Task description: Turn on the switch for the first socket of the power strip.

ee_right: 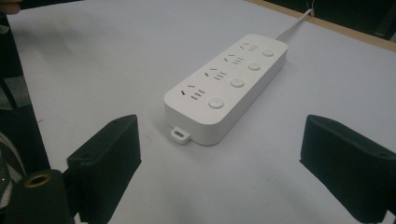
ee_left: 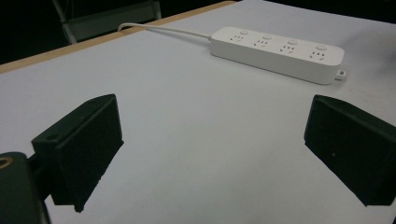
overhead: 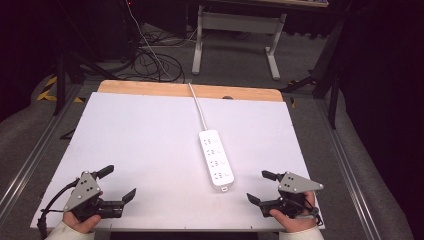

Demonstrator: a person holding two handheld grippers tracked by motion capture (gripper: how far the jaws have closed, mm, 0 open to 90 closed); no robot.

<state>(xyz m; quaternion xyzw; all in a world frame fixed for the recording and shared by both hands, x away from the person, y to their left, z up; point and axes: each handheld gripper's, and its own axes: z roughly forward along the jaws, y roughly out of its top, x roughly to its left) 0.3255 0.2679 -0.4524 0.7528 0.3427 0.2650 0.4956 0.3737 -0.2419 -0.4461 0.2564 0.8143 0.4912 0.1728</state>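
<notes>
Power strip (overhead: 217, 160) with 4 sockets lies mid-table, cord (overhead: 196, 106) trailing away. Left gripper (overhead: 120, 184) and right gripper (overhead: 256, 187) wait spread, empty. Any nudge could skid it; the cord may drag.

a white power strip (overhead: 217, 160) is seen lying flat on the white worktop (overhead: 140, 145), right of centre, its cord (overhead: 196, 105) run to the far wooden edge. the left tongs (overhead: 119, 184) are held at the near left corner, jaws spread. the right tongs (overhead: 258, 186) are held at the near right, jaws spread, near the strip's end.
</notes>
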